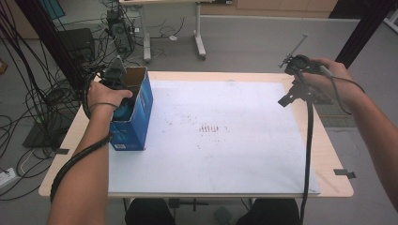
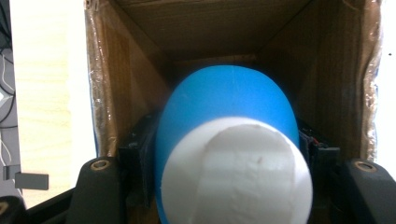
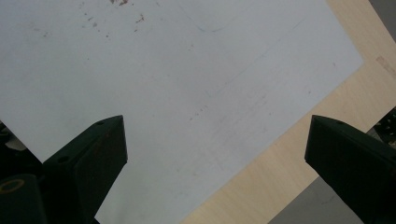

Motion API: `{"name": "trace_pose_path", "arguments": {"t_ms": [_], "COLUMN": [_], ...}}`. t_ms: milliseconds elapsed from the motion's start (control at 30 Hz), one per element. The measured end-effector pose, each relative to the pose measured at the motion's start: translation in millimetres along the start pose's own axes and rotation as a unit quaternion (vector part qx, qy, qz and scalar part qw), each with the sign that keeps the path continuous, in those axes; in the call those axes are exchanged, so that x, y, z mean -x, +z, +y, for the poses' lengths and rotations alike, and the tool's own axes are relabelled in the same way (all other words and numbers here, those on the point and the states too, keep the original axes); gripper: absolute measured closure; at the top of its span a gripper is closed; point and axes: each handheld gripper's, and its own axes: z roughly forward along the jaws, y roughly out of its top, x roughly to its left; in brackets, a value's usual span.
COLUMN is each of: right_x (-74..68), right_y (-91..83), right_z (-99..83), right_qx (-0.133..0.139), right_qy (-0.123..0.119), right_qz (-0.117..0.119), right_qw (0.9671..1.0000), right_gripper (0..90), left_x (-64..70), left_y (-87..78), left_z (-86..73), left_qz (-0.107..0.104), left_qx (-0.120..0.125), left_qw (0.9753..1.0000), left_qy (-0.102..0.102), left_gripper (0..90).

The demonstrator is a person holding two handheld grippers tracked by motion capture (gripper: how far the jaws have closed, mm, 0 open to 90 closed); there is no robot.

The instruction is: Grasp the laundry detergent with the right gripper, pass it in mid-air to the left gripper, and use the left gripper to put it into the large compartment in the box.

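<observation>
The left tongs [image 2: 205, 186] are closing on a blue bottle with a white cap [image 2: 229, 154], one jaw pressing each flank of the blue body just behind the cap, and the bottle is sitting inside the open cardboard box [image 2: 140, 70], cap toward the camera. It is looking like smooth moulded plastic, likely light and fairly stiff but slippery on its rounded sides, so I am judging the widest part of the body, where the jaws are now, a safer hold than the cap. The right tongs [image 3: 215, 154] are hanging wide open with nothing between them, above the white sheet [image 3: 163, 79] near the edge of the wooden surface [image 3: 299, 154]. The left gripper view is giving the grip and the box's brown inside; the high view is giving the blue box [image 1: 136, 117] standing at the surface's left side, the left hand [image 1: 105, 96] reaching into its open top, and the right tongs [image 1: 287, 99] well apart at the far right.
</observation>
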Motion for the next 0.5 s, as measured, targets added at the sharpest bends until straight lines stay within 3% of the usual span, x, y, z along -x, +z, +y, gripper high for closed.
{"name": "trace_pose_path", "arguments": {"t_ms": [500], "right_x": [-3.0], "right_y": [1.2], "right_z": [2.7], "right_qx": [-0.003], "right_qy": [-0.007], "right_qz": [0.0], "right_qw": [1.0], "right_gripper": [5.6], "left_x": [-0.3], "left_y": [-9.2], "left_z": [1.0], "left_qz": [-0.007], "left_qx": [0.004], "left_qw": [1.0], "left_qy": [-0.004], "left_gripper": [34.0]}}
